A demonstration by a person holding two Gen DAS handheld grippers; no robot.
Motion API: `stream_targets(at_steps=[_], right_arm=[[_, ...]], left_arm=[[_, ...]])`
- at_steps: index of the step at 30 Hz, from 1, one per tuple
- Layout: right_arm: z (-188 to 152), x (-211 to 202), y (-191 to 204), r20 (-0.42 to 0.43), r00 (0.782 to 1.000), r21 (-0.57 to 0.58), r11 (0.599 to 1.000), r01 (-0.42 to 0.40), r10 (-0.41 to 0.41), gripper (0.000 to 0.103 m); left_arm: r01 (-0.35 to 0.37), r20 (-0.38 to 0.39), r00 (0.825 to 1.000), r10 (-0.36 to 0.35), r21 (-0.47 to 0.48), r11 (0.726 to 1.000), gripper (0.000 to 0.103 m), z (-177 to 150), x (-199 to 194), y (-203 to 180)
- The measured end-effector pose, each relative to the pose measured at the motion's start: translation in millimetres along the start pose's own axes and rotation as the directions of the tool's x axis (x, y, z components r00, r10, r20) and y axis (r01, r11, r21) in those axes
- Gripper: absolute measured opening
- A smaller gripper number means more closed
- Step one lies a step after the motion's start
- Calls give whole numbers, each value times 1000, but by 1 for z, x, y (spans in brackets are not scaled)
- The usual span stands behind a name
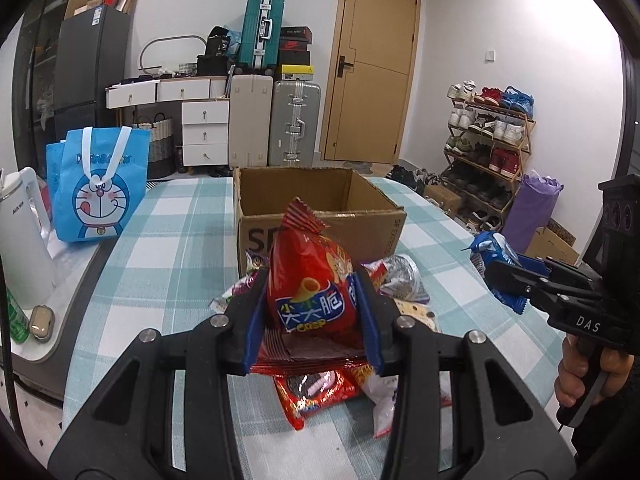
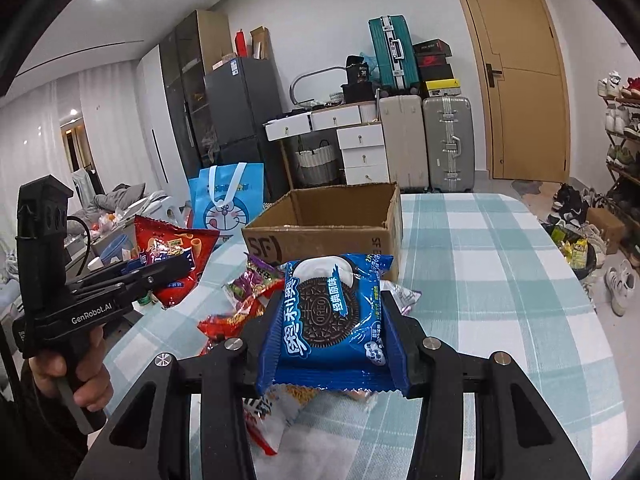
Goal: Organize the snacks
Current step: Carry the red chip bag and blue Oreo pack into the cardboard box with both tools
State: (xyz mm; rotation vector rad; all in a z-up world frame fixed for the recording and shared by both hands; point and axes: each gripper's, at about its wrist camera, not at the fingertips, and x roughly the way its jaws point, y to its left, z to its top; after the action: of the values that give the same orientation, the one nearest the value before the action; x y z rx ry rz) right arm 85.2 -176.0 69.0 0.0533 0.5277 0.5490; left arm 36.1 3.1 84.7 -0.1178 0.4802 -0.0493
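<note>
My left gripper (image 1: 312, 280) is shut on a red crisp bag (image 1: 308, 280) and holds it upright above the snack pile, short of the open cardboard box (image 1: 320, 232). My right gripper (image 2: 332, 300) is shut on a blue Oreo pack (image 2: 328, 316), held above the table in front of the same box (image 2: 320, 236). The right gripper also shows in the left wrist view (image 1: 504, 276) with the blue pack (image 1: 494, 246). The left gripper shows in the right wrist view (image 2: 180, 264) with the red bag (image 2: 172, 256). The box looks empty inside.
Loose snack packets (image 1: 328, 392) lie on the checked tablecloth (image 1: 180, 240) under both grippers, also in the right wrist view (image 2: 248, 292). A blue Doraemon bag (image 1: 96, 188) and a white kettle (image 1: 20, 240) stand to the left. Suitcases, drawers and a shoe rack stand behind.
</note>
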Motion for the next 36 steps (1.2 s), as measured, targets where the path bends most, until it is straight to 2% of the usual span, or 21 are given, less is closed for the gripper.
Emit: stream_targets(at_steps=[11,19,29,36], right_arm=[[36,14,0,29,999,10,1000,-18,17,46],[56,32,-7,32,999,35,999,-28,27,46],[71,52,-10,30,998,54,997,-53,52,46],[80,70,-9,18,998,61,996,-59,58,46]], left_arm=[[-12,40,999,12,-2,1000,37,40,15,-1],[-20,43,999,20,9,1000,37,53,29,-6],[-50,40,998,50,-12,999,37,83,65,6],[-63,27,998,64,-21,998,37,92,91,17]])
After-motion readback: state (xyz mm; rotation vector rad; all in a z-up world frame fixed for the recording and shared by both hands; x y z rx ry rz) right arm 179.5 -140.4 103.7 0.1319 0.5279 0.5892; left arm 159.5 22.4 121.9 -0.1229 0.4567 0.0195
